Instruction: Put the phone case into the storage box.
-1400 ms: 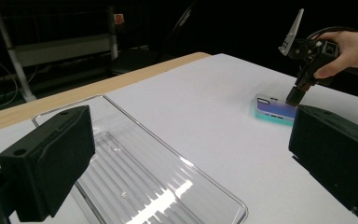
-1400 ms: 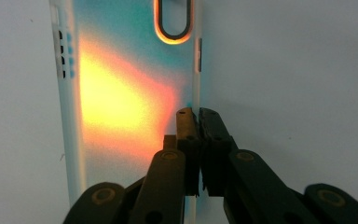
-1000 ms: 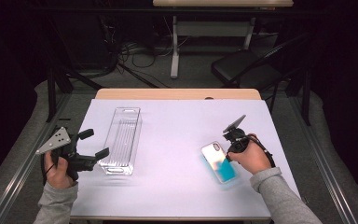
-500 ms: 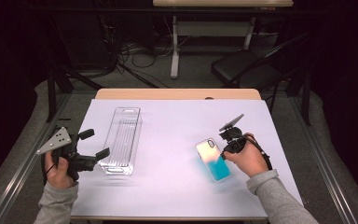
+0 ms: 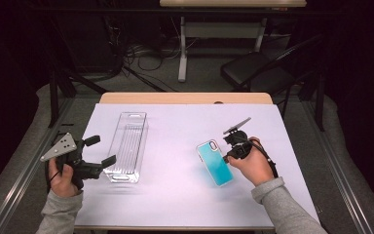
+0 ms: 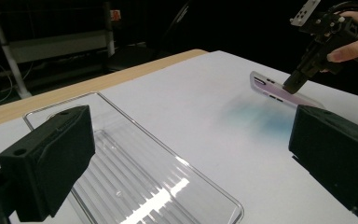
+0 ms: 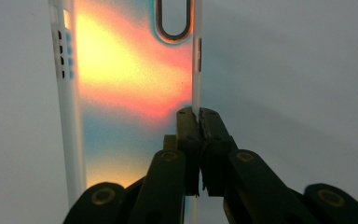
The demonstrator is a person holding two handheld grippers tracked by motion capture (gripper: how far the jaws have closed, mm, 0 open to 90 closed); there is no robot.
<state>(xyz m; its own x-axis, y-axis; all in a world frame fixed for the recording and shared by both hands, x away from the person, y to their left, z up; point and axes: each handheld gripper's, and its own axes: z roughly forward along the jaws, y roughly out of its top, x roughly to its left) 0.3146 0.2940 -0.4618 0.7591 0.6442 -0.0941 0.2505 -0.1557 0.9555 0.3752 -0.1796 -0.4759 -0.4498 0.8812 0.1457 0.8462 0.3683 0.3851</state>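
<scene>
A phone case (image 5: 215, 162), teal in the high view and orange and blue (image 7: 130, 93) in the right gripper view, sits right of the table's middle. My right gripper (image 5: 231, 155) is shut on its long right edge (image 7: 196, 116). In the left gripper view the case (image 6: 279, 93) looks slightly tilted, casting a bluish tint on the white table. A clear plastic tray (image 5: 126, 146) lies lengthwise at the left. My left gripper (image 5: 100, 151) hovers open at the tray's near left end (image 6: 135, 172), with nothing between its fingers.
The white mat (image 5: 175, 195) covers the table, with a wooden strip (image 5: 185, 98) along the far edge. Behind the table are a dark chair (image 5: 258, 73), a desk leg (image 5: 182, 48) and cables on the floor.
My right gripper has carried the phone case leftward and a little farther from the person, toward the table's middle. The left gripper and the tray have stayed put.
</scene>
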